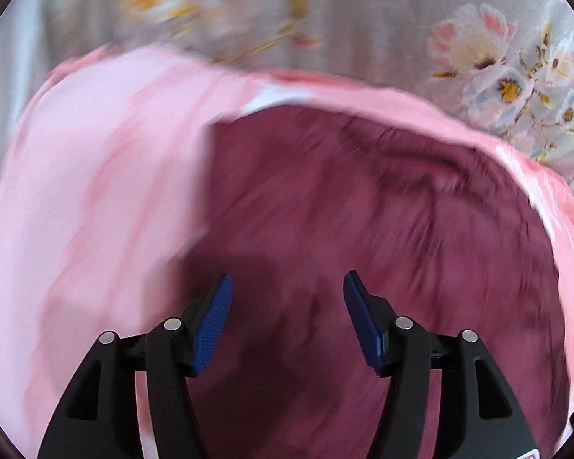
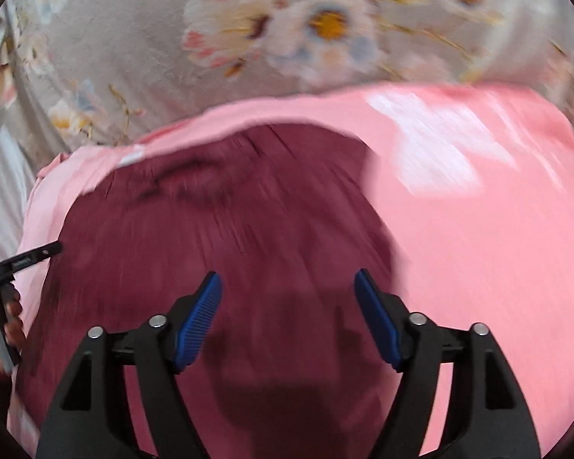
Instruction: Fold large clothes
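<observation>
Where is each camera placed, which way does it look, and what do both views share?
Left wrist: sits behind the open left gripper, looks down on the maroon garment and pink cloth.
Right wrist: sits behind the open right gripper, looks down likewise; a hand shows at its left edge.
Shared: both garments and the floral bedsheet. Nothing lies between either gripper's jaws.

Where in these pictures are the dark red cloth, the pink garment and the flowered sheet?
dark red cloth (image 1: 363,210): left wrist view, on its blurred middle.
pink garment (image 2: 497,248): right wrist view, on the plain pink stretch right of the dark red cloth.
flowered sheet (image 2: 134,57): right wrist view, on grey ground beside a printed flower.
</observation>
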